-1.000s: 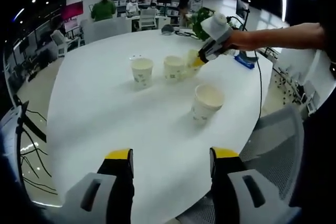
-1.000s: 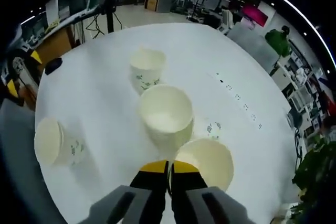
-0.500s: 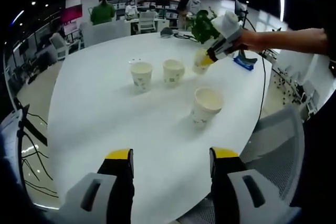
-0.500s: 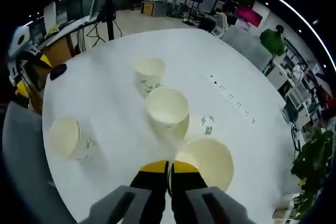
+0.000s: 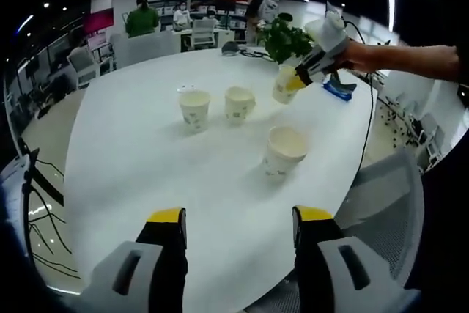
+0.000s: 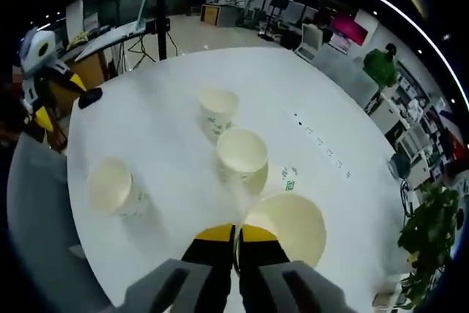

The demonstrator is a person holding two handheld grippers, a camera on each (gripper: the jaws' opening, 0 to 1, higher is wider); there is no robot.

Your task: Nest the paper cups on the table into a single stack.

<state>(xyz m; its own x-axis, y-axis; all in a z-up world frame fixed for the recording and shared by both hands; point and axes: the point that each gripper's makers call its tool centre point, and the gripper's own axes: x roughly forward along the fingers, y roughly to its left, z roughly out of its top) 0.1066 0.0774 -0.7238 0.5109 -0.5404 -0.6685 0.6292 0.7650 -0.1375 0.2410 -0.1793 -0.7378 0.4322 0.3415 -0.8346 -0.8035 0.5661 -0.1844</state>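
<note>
- Your right claw [image 6: 236, 238] is clamped on the rim of a paper cup [image 6: 288, 226]. In the left gripper view that held cup [image 5: 285, 84] hangs in the air above the far right part of the worktop [image 5: 146, 166], clear of the surface.
- Your left claw [image 5: 238, 225] stands with its jaws wide apart and nothing between them, low over the near edge of the worktop.
- Three more cups stand upright on the worktop with their mouths open. In the left gripper view two of them, the far left cup [image 5: 194, 108] and the middle cup [image 5: 239, 102], sit side by side near the centre, close together but apart.
- The third, the near cup [image 5: 281, 150], stands alone on the right, nearer to your left claw and well apart from the pair.
- In the right gripper view the middle cup [image 6: 242, 157] lies just beyond the held cup, with the far left cup [image 6: 219, 110] behind it and the near cup [image 6: 114, 185] well off to the left.
- The worktop is round and white, with wide bare surface between your left claw and the cups, and more bare surface to the left of the pair.
- A grey chair [image 5: 388, 196] stands just off the worktop's right edge, near the lone cup.
- A green plant [image 5: 282, 37] and a small blue thing [image 5: 338, 89] lie near the far right edge, beyond the held cup.
</note>
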